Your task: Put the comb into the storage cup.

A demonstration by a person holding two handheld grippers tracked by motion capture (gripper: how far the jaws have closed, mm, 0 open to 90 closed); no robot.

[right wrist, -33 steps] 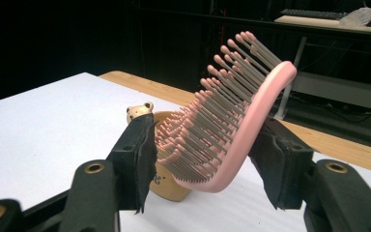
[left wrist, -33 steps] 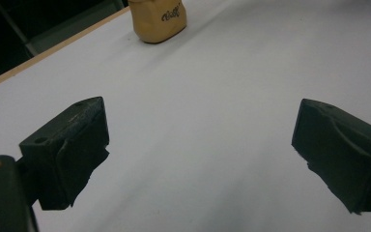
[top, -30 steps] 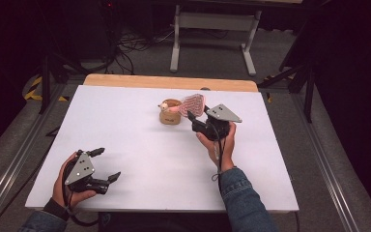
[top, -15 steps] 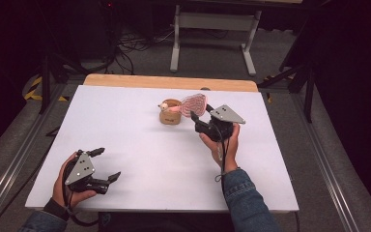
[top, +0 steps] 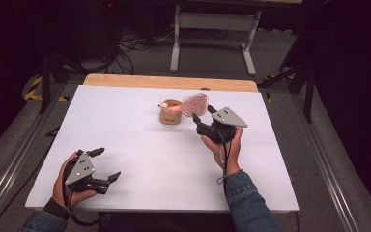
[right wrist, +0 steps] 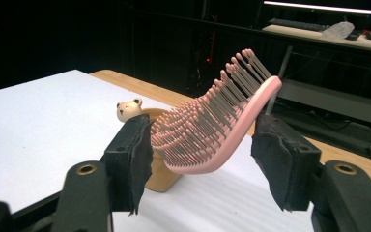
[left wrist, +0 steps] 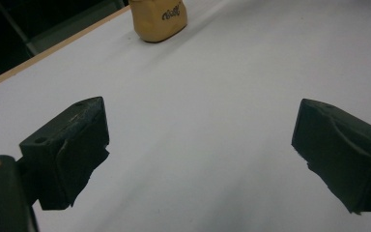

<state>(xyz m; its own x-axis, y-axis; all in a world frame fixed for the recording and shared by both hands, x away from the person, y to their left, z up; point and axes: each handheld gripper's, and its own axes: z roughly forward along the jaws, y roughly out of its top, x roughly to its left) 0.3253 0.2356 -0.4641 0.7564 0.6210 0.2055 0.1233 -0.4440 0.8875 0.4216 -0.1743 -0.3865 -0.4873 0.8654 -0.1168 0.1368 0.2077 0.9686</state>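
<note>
The pink brush [right wrist: 212, 130] looks like smooth, a bit shiny plastic. The brown cup [top: 170, 116] looks like matt wood. The white table [top: 140, 159] top is smooth and matt, with a wooden edge.

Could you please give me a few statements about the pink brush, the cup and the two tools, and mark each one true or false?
1. The pink brush leans with its lower end in the tan cup. True.
2. The right tool is clamped tight on the brush. False: the brush sits between its jaws, but there is a gap on the right side, and the jaws have just been opening.
3. The left tool holds the cup. False: it is open and holds nothing, near the front left corner of the white table.
4. A small bear figure sits at the cup's rim. True.
</note>
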